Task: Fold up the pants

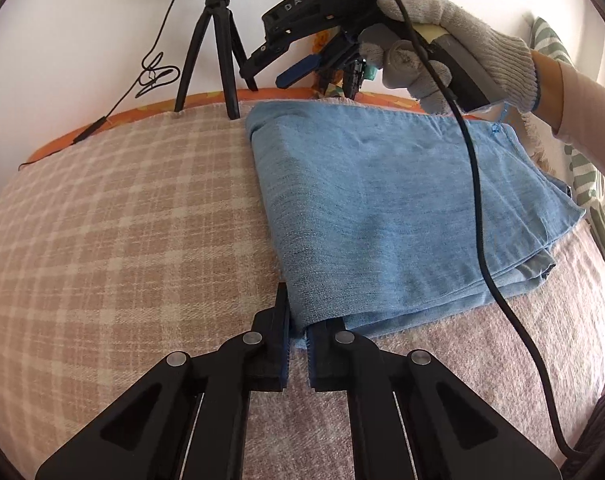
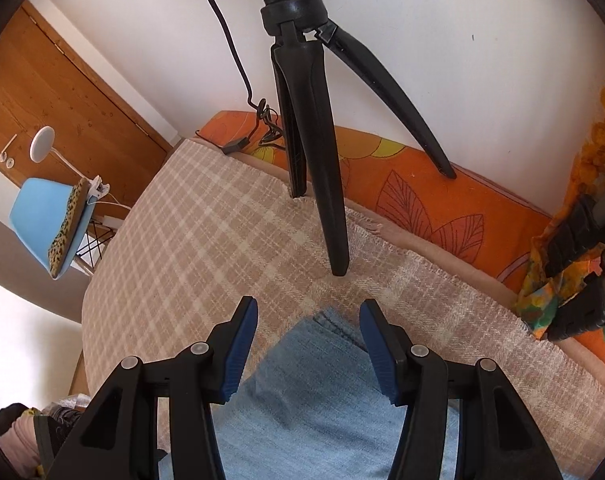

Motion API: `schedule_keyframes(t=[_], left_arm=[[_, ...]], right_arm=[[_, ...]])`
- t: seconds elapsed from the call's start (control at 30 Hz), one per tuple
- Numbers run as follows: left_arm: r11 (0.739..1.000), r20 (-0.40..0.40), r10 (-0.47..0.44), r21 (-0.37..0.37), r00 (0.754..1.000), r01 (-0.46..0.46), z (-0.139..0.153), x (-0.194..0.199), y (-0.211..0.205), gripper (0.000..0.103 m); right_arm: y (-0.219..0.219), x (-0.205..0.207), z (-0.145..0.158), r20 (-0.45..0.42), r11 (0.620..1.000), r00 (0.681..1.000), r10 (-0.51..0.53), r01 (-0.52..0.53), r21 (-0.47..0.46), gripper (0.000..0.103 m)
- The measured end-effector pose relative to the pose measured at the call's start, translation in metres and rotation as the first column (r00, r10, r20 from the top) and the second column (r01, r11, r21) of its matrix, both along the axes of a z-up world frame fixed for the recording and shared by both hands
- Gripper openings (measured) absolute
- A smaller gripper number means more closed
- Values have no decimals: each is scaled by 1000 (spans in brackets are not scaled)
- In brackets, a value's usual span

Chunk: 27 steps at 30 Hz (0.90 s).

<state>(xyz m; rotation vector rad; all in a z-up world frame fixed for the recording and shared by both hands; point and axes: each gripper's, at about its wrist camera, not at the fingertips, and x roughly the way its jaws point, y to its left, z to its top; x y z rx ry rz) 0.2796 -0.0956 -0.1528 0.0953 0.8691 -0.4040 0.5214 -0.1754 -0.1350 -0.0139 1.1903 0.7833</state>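
Left wrist cam sits low, just above the beige plaid blanket (image 1: 114, 216), and looks forward along its black fingers (image 1: 280, 322) toward the white wall. The folded light-blue denim pants (image 1: 402, 208) start right at the fingertips and fill the area ahead and to their right.

Right wrist cam rides higher, tilted down, facing the same wall at close range. The pants' corner (image 2: 322, 380) lies between and below its blue-padded fingers (image 2: 238, 352).

Shared between views: pants, blanket, the black tripod (image 1: 218, 44) (image 2: 314, 140) beyond the fingertips, and the orange floral sheet edge (image 1: 206, 98) (image 2: 442, 200). The left view also catches the right gripper (image 1: 270, 74) itself.
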Motion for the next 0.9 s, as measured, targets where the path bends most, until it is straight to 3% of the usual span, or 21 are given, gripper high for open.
schedule_keyframes(t=[0.27,0.33,0.4,0.53,0.63,0.77,0.83,0.9], left_arm=[[1000,0,-14,1,1000,14,0,3,0,5],[1000,3,-17,7,1000,17,0,3,-1,5],[1000,11,-23,11,1000,22,0,2,-2,5],[999,44,-39,2,998,39,6,-5,-3,4],[999,51,-39,-7,998,40,6,-10,-4,3],[1000,26,-14,-25,1000,15,7,-8,5,2],[999,-4,-2,-45,1000,2,5,-3,11,2],[999,-18,12,-53,1000,-13,4,-2,15,2]], right_arm=[[30,8,-31,-78,991,992,100,-107,-82,56],[38,-1,-34,-57,980,989,139,-146,-138,35],[40,-8,-36,-26,969,990,139,-142,-203,21],[25,-14,-21,19,985,997,77,-73,-159,9],[6,-5,-10,3,999,1000,-11,11,-51,8],[16,0,-27,5,994,1000,-2,2,-111,9],[21,5,-32,-13,993,1000,-7,6,-116,26],[17,6,-21,19,994,999,-51,53,-91,31]])
